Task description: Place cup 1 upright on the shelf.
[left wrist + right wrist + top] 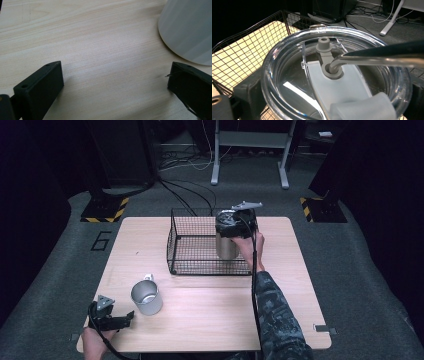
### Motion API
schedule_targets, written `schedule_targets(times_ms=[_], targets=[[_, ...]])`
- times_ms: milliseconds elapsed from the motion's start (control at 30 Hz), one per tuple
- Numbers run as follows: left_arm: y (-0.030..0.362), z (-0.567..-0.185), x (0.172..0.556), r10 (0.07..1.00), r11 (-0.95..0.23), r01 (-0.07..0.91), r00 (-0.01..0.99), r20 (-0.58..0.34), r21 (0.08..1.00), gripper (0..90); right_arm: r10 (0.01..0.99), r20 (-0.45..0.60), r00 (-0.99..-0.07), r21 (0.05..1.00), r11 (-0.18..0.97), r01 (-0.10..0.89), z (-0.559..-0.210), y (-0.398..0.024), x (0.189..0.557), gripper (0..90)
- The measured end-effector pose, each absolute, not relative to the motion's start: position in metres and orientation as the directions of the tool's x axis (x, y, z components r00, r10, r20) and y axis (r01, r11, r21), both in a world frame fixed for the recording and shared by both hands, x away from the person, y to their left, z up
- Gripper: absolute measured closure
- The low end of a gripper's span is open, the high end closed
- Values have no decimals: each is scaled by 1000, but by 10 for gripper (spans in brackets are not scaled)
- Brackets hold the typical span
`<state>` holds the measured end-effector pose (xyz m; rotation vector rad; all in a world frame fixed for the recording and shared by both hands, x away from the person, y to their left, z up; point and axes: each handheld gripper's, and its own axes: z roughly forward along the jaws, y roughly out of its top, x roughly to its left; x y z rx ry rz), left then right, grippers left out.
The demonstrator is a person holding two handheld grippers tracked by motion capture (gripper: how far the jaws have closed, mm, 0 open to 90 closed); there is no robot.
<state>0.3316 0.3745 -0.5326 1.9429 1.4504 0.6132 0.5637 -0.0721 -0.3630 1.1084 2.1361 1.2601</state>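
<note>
Wooden table (210,320) bearing a black wire basket (195,245) at centre rear. Metal mug (146,297) stands in front of the basket, to its left. Steel tumbler (226,240) with clear lid (294,82) is in the basket's right end, clamped by the right gripper (240,220). Left gripper (117,320) rests beside the mug, jaws wide apart, empty.

Past my wooden table (210,320), white stand legs (216,160) rise at top centre, black cables (187,190) trail below them, and a painted "6" (101,240) sits on the left floor.
</note>
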Motion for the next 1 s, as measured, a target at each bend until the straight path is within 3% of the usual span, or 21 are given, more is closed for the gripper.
schedule_targets(times_ms=[1000], targets=[[375,-533,332,958,-196,665,286,-3,720,2,841,37,-540,849,259,461,-388,-95,554,35]])
